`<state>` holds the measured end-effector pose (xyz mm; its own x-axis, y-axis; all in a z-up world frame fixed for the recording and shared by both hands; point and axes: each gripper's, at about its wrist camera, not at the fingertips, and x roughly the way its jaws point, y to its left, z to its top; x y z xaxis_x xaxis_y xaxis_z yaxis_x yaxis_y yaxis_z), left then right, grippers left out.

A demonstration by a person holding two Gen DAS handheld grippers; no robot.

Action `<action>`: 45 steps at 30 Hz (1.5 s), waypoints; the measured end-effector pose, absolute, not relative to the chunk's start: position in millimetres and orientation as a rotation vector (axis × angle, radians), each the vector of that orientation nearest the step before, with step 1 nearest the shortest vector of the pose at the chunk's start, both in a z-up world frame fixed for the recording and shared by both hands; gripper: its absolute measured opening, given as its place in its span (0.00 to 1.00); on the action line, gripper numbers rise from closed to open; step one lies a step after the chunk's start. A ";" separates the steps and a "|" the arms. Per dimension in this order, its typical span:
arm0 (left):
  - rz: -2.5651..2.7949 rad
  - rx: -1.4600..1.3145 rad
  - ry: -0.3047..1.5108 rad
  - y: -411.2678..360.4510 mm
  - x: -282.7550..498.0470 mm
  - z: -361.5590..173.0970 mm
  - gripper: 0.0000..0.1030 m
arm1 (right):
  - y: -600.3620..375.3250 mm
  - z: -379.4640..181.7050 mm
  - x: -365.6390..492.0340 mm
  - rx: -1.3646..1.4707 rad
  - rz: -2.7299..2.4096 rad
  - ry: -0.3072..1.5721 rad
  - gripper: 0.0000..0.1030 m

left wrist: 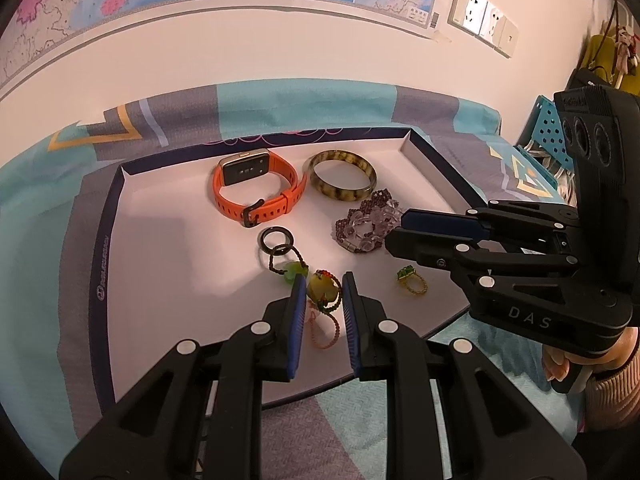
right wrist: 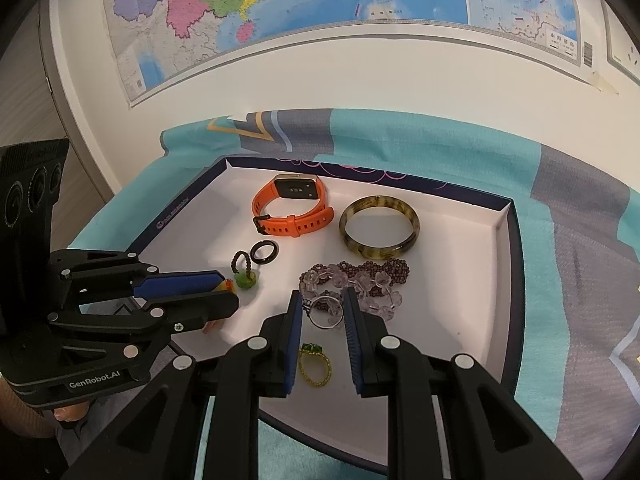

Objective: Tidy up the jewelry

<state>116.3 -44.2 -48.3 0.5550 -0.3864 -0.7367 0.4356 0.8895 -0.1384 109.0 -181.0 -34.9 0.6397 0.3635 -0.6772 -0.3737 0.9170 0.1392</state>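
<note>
"DAS" on right gripper (left wrist: 394,230) ("GenRobot.AI" on left gripper (right wrist: 230,294))

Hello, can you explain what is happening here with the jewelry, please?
A person holds a gripper in each hand over a shallow box lid with jewelry lying in it. The left gripper frames a yellow pendant; the right gripper frames a silver ring. An orange watch and a brown bangle lie further back.

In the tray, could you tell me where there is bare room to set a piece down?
The tray is bare on its left, between the wall and the orange watch. It is crowded on the right, round the bangle and beaded bracelet.
</note>
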 end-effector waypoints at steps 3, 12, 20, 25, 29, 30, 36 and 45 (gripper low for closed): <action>-0.482 0.061 0.858 -44.1 117.0 -49.8 0.18 | -180.9 -35.7 109.5 -0.016 0.419 0.771 0.19; -0.473 0.058 0.865 -43.5 117.4 -53.0 0.26 | -181.2 -40.8 113.2 -0.001 0.411 0.785 0.19; -0.451 0.055 0.815 -33.1 100.4 -43.0 0.42 | -188.7 -28.0 96.3 0.024 0.410 0.737 0.39; -0.422 0.056 0.751 -20.5 76.0 -30.0 0.78 | -192.0 -22.8 73.7 0.022 0.394 0.701 0.76; -0.366 0.067 0.702 -11.2 55.1 -24.0 0.95 | -192.0 -21.5 51.4 0.006 0.370 0.667 0.87; -0.358 0.064 0.702 -9.8 53.0 -23.5 0.94 | -191.8 -22.1 47.5 -0.001 0.359 0.663 0.90; -0.286 0.027 0.705 1.8 37.2 -25.3 0.94 | -191.5 -27.7 23.1 -0.023 0.314 0.651 0.93; -0.222 0.030 0.721 2.6 23.3 -27.8 0.94 | -190.7 -34.7 6.9 -0.018 0.303 0.669 0.93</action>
<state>23.3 2.6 -27.8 0.7289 -0.1915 -0.6573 0.2121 0.9760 -0.0491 6.9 -190.7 -34.7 0.7424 0.2708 -0.6128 -0.2820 0.9560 0.0807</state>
